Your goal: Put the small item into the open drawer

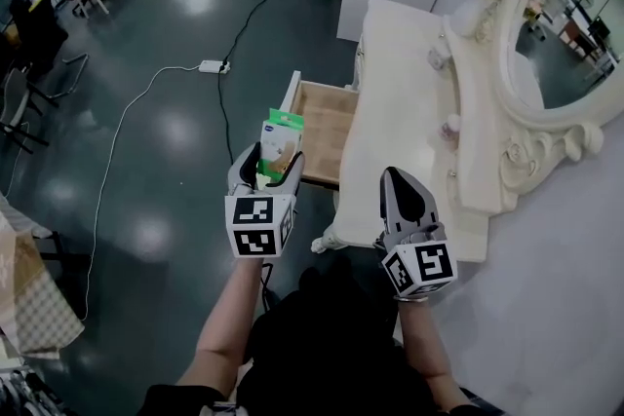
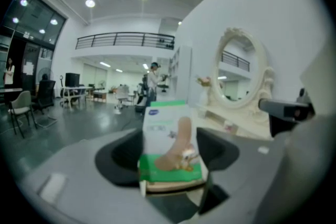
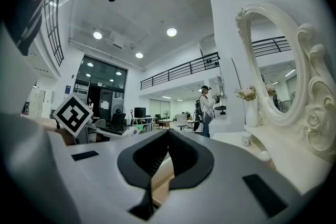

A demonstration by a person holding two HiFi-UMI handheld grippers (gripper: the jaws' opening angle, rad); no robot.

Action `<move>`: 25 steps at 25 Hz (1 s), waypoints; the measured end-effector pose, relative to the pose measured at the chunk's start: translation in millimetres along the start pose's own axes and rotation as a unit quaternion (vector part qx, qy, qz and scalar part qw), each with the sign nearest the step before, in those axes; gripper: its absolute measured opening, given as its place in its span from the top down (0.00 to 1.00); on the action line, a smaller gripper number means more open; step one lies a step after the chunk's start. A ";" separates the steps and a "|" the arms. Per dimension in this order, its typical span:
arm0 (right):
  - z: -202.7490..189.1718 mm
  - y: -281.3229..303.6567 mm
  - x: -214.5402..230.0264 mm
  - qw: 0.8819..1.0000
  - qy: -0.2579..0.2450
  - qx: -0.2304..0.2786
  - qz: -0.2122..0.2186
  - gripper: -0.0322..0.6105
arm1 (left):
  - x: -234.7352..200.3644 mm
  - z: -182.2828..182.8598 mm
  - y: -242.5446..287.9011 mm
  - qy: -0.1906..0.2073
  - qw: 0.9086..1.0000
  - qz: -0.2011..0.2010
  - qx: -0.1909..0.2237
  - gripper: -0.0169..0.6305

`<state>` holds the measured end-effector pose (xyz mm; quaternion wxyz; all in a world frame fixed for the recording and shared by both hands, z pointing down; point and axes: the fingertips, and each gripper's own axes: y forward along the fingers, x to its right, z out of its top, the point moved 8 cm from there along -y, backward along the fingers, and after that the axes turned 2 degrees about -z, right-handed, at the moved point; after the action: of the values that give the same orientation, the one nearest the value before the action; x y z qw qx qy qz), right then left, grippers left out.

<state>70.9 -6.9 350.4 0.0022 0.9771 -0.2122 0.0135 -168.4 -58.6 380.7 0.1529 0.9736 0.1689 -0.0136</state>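
The left gripper has its jaws closed partway on a small box, pinching it by its sides. The box is white with a green band and stands upright between the jaws, its printed face towards the left gripper's camera. Seen from the head camera, the box sits just at the near left corner of an open wooden drawer, in the air rather than inside it. The drawer is pulled out from the left side of a cream dressing table.

The right gripper has its jaws pressed together with nothing between them. It hovers over the near edge of the dressing table, well apart from the box.

An oval mirror in a carved cream frame stands at the back of the table. A small jar sits on the tabletop. The dark, shiny floor beyond holds a white power strip and its cable.
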 end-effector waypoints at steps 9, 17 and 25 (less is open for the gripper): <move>8.4 20.4 27.6 1.000 -0.001 0.021 -0.013 0.95 | 5.0 23.3 44.5 0.011 1.000 -0.006 0.013 0.47; 8.2 48.2 56.9 1.000 0.009 0.024 -0.012 0.95 | 9.6 32.4 95.0 0.018 1.000 -0.006 0.001 0.47; 4.0 73.1 84.8 1.000 0.015 0.013 -0.008 0.95 | 11.0 29.4 152.8 0.020 1.000 -0.007 -0.021 0.47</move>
<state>117.8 -108.6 348.6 -0.0075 0.9785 -0.2038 0.0311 -106.4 -200.8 396.6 0.1701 0.9689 0.1793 0.0080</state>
